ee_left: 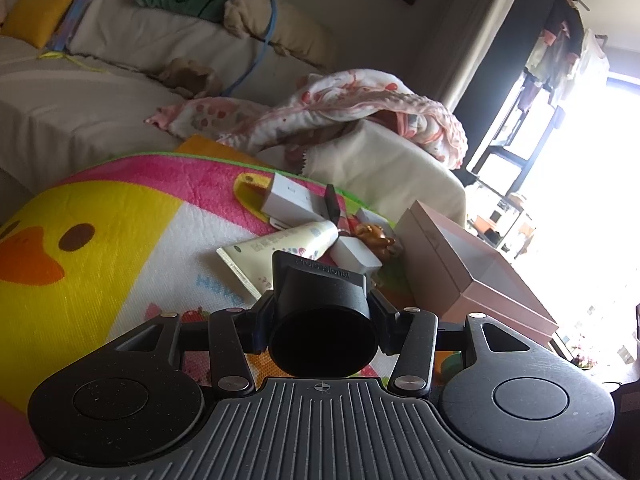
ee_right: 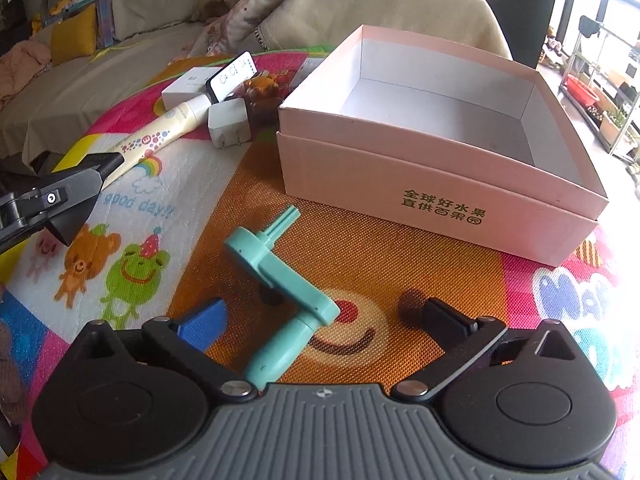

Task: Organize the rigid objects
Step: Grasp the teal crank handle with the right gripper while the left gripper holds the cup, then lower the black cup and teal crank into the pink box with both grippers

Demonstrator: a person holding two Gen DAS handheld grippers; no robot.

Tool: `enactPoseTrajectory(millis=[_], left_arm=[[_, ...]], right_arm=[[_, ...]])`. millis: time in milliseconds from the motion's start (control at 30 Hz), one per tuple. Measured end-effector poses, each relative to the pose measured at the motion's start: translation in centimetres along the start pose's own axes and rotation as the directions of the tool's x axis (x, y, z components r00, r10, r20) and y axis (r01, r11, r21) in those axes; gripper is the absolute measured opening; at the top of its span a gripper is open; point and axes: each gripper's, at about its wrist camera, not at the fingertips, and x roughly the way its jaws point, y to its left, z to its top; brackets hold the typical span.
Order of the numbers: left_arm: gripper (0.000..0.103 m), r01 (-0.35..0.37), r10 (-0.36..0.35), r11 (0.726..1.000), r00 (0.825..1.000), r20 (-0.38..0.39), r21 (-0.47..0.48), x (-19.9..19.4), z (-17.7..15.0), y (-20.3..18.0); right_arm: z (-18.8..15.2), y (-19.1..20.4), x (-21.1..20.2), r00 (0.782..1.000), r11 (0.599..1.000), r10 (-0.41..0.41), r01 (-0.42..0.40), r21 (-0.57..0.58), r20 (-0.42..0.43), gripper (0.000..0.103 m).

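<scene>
My left gripper (ee_left: 322, 312) is shut on a black nozzle-shaped attachment (ee_left: 320, 304) and holds it above the play mat. It also shows in the right wrist view (ee_right: 76, 196) at the left edge. My right gripper (ee_right: 320, 320) is open, its fingers on either side of a teal crank handle (ee_right: 280, 280) lying on the mat. An open pink box (ee_right: 436, 136), empty inside, stands just beyond; it also shows in the left wrist view (ee_left: 472, 264). A cream tube (ee_right: 160, 136), a white plug (ee_right: 228, 122), a white box (ee_right: 188, 84), a remote (ee_right: 232, 76) and brown figures (ee_right: 260, 88) lie left of the box.
The colourful play mat (ee_right: 360, 240) covers the surface. A sofa (ee_left: 100, 80) with cushions and a patterned blanket (ee_left: 340, 112) runs behind it. Shelving (ee_right: 600, 80) stands by the bright window at the right.
</scene>
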Motion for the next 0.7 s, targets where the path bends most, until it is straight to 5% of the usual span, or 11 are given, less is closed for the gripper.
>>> enactPoseTrajectory(millis=[133,233,267,400,567,700], left_arm=[[0.053,-0.002,0.002,1.0,1.0,0.0,0.005,0.0,0.0,0.0],[0.053,-0.002,0.002,1.0,1.0,-0.001,0.005,0.1,0.0,0.0],[0.053,-0.002,0.002,1.0,1.0,0.0,0.006,0.1,0.0,0.0],[0.053,-0.005,0.005,1.0,1.0,0.0,0.01,0.0,0.1,0.0],[0.053,-0.01,0.01,1.0,1.0,0.003,0.029,0.1,0.0,-0.1],[0.053,-0.007,0.007,0.999,1.0,0.006,0.035,0.0,0.0,-0.3]], right_arm=[[-1.1,-0.4,-1.0,0.994,0.996,-0.074,0.078,-0.042,0.079,0.102],[-2.5,-0.2,-2.6,0.935,0.95,-0.266,0.296,-0.102,0.236,0.095],[-3.0,-0.1,-3.3,0.923,0.947,-0.272,0.308,-0.096,0.272,0.095],[-3.0,0.1,-4.3,0.959,0.996,-0.084,0.092,-0.017,0.271,0.095],[-1.9,1.7,-2.2,0.966,0.993,-0.064,0.087,-0.083,0.251,0.095],[-1.2,0.8,-1.0,0.985,0.996,0.04,-0.025,-0.091,0.166,0.089]])
